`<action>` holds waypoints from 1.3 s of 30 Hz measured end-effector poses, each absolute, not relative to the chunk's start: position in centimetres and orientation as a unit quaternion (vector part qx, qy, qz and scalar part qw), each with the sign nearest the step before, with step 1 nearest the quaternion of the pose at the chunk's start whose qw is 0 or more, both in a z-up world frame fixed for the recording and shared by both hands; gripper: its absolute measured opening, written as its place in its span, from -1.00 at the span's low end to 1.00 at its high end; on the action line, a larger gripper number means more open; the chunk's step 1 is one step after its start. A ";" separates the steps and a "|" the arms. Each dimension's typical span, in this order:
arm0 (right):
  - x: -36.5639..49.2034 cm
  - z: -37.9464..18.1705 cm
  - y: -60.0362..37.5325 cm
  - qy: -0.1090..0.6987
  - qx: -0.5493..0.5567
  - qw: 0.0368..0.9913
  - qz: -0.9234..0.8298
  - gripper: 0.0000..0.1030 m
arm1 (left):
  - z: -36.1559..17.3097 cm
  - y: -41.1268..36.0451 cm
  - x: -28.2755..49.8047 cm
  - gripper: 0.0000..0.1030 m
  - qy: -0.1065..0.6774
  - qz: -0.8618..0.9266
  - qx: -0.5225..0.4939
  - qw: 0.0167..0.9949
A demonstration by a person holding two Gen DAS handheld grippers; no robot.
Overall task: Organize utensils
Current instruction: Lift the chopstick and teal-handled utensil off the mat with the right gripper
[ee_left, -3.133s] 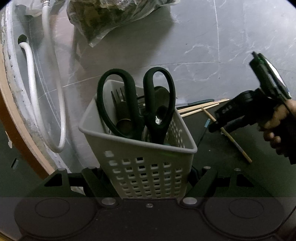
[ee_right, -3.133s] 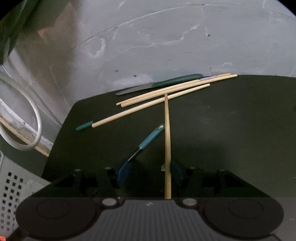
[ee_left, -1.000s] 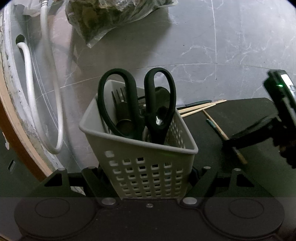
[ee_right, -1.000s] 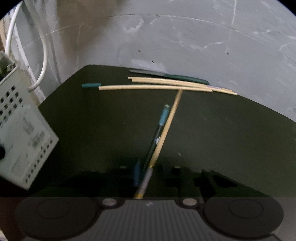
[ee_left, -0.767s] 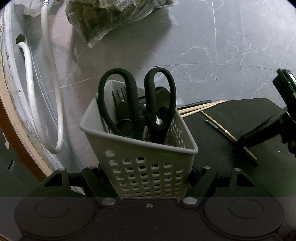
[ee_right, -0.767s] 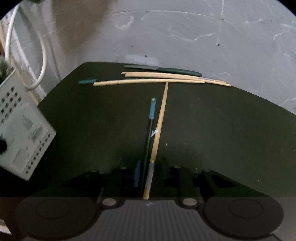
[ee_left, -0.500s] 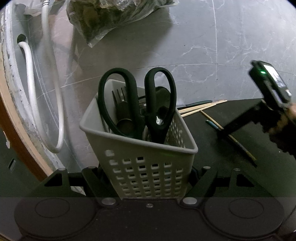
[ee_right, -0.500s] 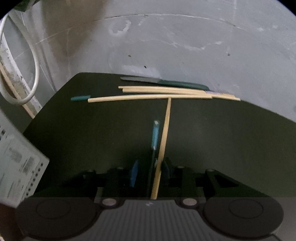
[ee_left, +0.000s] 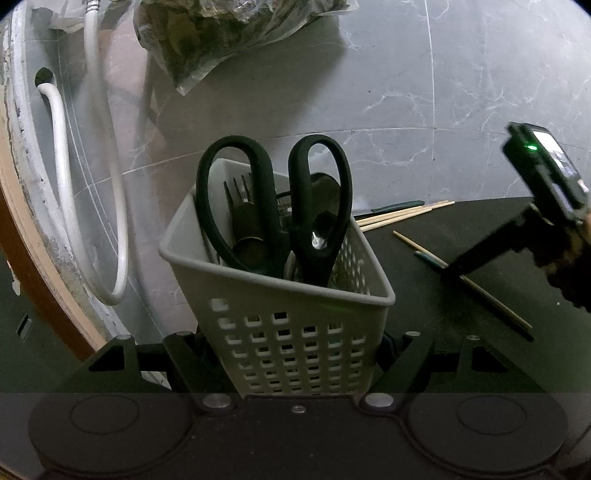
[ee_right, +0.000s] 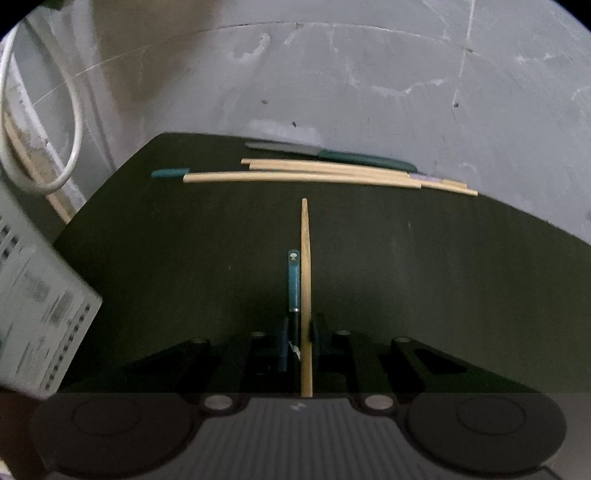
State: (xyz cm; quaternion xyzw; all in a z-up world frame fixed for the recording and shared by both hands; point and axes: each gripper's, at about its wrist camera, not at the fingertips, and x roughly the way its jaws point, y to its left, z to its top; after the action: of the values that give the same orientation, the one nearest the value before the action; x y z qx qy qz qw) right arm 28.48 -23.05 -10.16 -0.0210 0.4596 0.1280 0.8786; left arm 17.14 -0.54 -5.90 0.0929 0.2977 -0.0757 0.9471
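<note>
My left gripper (ee_left: 295, 343) is shut on a grey slotted basket (ee_left: 288, 314), one finger on each side. Black scissors (ee_left: 273, 206), a fork (ee_left: 236, 188) and other dark utensils stand in it. On the dark mat (ee_right: 406, 277), my right gripper (ee_right: 299, 332) is closing, its pads against a wooden chopstick (ee_right: 305, 266) and a teal-handled tool (ee_right: 293, 277) lying side by side between them. The left wrist view shows the right gripper (ee_left: 454, 267) low over the mat with the chopstick (ee_left: 495, 306) running through it. More chopsticks (ee_right: 314, 171) and a green-handled knife (ee_right: 351, 157) lie at the mat's far edge.
A short teal piece (ee_right: 170, 172) lies left of the chopstick pile. The basket (ee_right: 37, 314) shows at the left edge of the right wrist view. A white hose (ee_left: 62, 184) loops at the left, and a plastic bag (ee_left: 229, 33) lies on the grey marble surface behind.
The right jaws opened a little, then closed on the chopstick and teal tool. The chopstick's tip, which touched the pile, now stands apart from it. The left gripper and basket kept still.
</note>
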 end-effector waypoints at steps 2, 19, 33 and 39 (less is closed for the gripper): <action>27.7 -10.1 -23.5 0.458 -0.013 0.879 0.131 -0.73 | -5.9 -0.6 17.2 0.53 0.298 -0.076 0.093 0.947; 21.1 -5.0 -27.0 0.267 0.107 0.939 0.191 -0.73 | -5.9 -0.6 17.2 0.52 0.298 -0.075 0.093 0.947; 19.4 6.1 -23.6 0.090 0.127 0.940 0.304 -0.73 | -5.9 -0.5 17.5 0.52 0.296 -0.087 0.096 0.946; 19.8 8.4 -20.9 0.049 0.137 0.918 0.369 -0.73 | -5.9 -0.3 17.5 0.52 0.296 -0.087 0.096 0.946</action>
State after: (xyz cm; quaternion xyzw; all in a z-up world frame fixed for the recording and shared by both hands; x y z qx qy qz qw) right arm 19.82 -20.87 8.37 0.1367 0.0490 0.3687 0.9181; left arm 17.54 -0.33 -5.90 0.0964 0.2962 -0.0870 0.9462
